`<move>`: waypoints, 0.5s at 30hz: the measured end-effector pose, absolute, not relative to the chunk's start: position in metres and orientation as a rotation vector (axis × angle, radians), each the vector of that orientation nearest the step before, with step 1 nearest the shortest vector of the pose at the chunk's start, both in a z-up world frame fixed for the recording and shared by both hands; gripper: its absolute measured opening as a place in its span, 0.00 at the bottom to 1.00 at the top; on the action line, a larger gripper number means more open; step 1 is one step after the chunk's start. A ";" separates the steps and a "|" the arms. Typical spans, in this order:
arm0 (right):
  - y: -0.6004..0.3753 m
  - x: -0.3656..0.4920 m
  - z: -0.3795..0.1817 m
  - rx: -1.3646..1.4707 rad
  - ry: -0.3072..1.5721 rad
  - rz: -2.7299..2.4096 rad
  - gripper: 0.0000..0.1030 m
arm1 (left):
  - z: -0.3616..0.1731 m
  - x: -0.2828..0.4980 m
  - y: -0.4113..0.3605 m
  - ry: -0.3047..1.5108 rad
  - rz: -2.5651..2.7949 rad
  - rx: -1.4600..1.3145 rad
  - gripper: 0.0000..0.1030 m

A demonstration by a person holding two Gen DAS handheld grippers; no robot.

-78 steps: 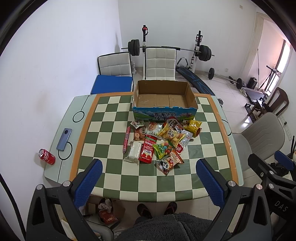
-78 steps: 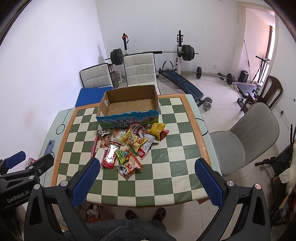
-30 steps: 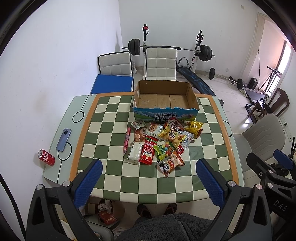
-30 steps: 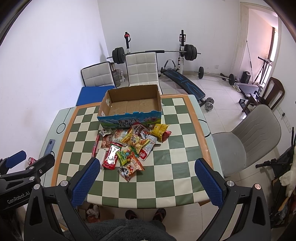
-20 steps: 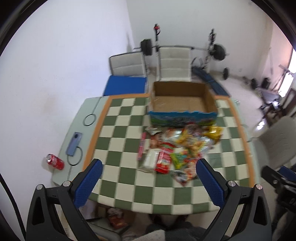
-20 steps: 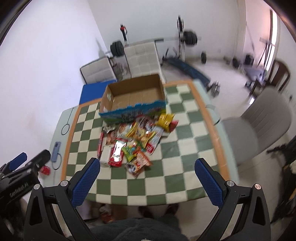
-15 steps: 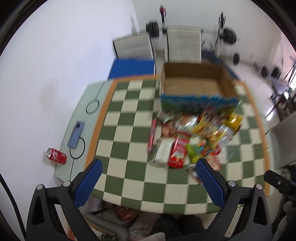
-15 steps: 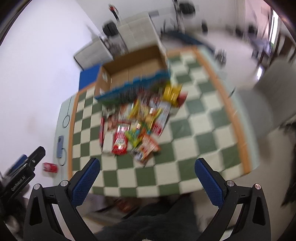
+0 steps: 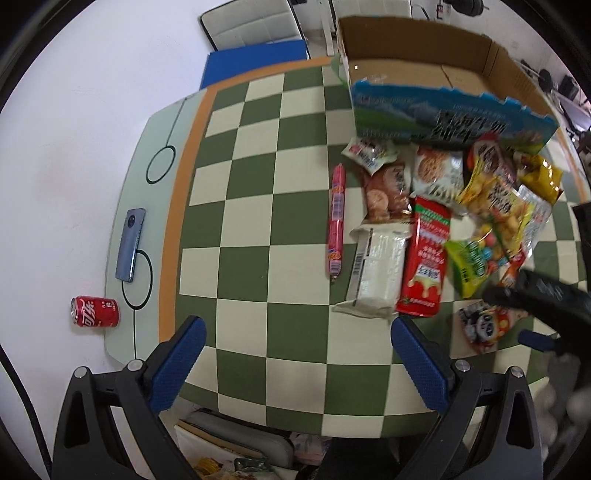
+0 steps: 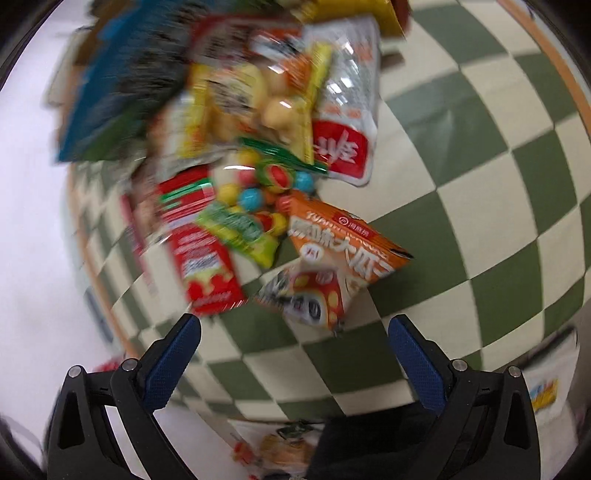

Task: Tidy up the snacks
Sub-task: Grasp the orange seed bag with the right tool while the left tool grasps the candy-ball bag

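Note:
A heap of snack packets lies on the checkered table in front of an open cardboard box. A pink sausage stick, a white wafer pack and a red packet lie at the heap's left side. My left gripper hangs open above the table's near edge, left of the heap. My right gripper is open just short of the panda packet and the orange packet; this view is blurred. The right gripper's black body shows over the panda packet in the left wrist view.
A blue phone lies on the table's left border and a red cola can lies on its side past the corner. A blue mat and white chairs stand beyond the table. Bags sit on the floor below the near edge.
Both grippers have dropped from high above toward the table. The left now looks at the heap's left side; the right has swung in close over the panda packet.

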State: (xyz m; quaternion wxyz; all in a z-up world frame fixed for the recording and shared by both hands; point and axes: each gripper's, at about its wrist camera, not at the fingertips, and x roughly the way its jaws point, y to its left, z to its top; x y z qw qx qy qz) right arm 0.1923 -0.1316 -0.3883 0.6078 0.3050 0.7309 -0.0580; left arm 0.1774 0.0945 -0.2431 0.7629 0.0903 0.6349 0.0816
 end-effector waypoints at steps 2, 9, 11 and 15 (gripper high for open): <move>-0.126 0.196 -0.407 0.745 1.708 -0.206 0.96 | -0.250 0.180 0.096 1.392 0.166 0.203 1.00; -0.124 0.194 -0.432 0.734 1.742 -0.295 0.54 | -0.255 0.193 0.075 1.369 0.025 0.255 1.00; -0.131 0.192 -0.428 0.639 1.749 -0.284 0.52 | -0.254 0.200 0.061 1.358 -0.041 0.267 1.00; -0.164 0.183 -0.418 0.470 1.766 -0.237 0.48 | -0.261 0.216 0.026 1.366 -0.163 0.297 1.00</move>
